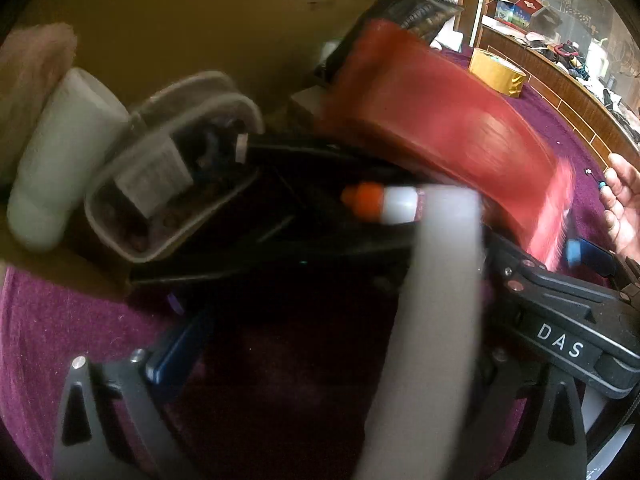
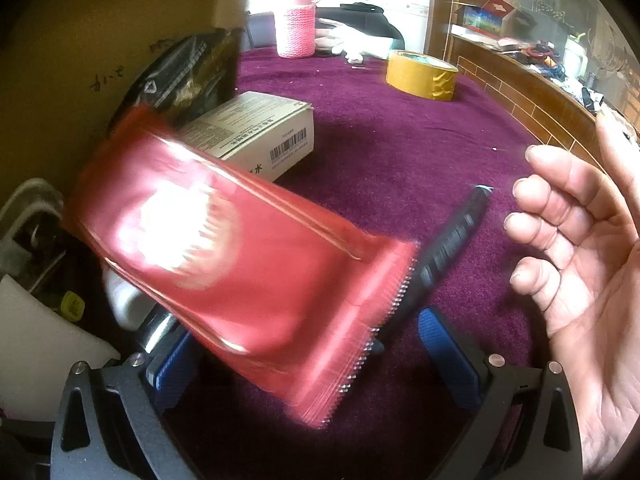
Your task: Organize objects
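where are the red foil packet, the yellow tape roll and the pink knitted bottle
red foil packet point(image 2: 256, 264), right wrist view, middle of its face
yellow tape roll point(image 2: 420, 76), right wrist view, outer side
pink knitted bottle point(image 2: 296, 30), right wrist view, knitted sleeve

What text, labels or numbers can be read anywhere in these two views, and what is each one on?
"DAS": white letters on the black right gripper body, in the left wrist view.
"水": one character on the white carton, beside its barcode; the carton's fine print and barcode digits are too small to read.
Red packet: blurred and glared, unreadable.
Black foil bag: print illegible.
Wall scribble: unclear.
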Demonstrator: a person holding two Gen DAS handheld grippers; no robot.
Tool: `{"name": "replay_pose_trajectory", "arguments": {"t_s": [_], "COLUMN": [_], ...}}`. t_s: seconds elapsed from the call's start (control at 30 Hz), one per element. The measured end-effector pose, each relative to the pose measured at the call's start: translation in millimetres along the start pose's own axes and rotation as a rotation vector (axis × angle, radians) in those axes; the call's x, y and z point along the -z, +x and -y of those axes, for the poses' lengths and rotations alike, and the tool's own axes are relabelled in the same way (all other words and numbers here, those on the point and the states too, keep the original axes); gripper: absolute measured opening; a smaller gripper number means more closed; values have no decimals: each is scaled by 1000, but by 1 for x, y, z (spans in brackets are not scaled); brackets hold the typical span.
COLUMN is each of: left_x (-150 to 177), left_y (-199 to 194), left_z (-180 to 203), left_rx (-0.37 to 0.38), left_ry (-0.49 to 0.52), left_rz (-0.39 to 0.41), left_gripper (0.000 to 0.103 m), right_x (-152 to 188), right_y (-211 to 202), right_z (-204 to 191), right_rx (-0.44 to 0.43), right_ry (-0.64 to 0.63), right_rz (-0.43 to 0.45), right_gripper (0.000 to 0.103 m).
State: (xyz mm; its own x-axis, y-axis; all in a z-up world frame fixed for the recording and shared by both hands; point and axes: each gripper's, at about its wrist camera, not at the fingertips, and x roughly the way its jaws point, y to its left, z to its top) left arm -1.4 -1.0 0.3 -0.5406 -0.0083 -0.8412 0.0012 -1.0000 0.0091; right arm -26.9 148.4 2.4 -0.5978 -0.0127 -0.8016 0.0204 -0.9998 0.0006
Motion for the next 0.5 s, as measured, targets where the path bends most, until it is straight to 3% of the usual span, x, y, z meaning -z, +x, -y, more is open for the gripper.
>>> {"name": "replay_pose_trajectory", "arguments": {"t_s": [0.5], "left_x": [-5], "left_y": [3], "left_z": [-7], "left_rx": [0], "left_ry": [-1], "left_rz": [0], "left_gripper": [103], "right_x": [0], "right_y": [0], "right_z": [1], "right_rx": [0], "right_ry": [0], "right_rz": [0], "right_gripper": [103]}}
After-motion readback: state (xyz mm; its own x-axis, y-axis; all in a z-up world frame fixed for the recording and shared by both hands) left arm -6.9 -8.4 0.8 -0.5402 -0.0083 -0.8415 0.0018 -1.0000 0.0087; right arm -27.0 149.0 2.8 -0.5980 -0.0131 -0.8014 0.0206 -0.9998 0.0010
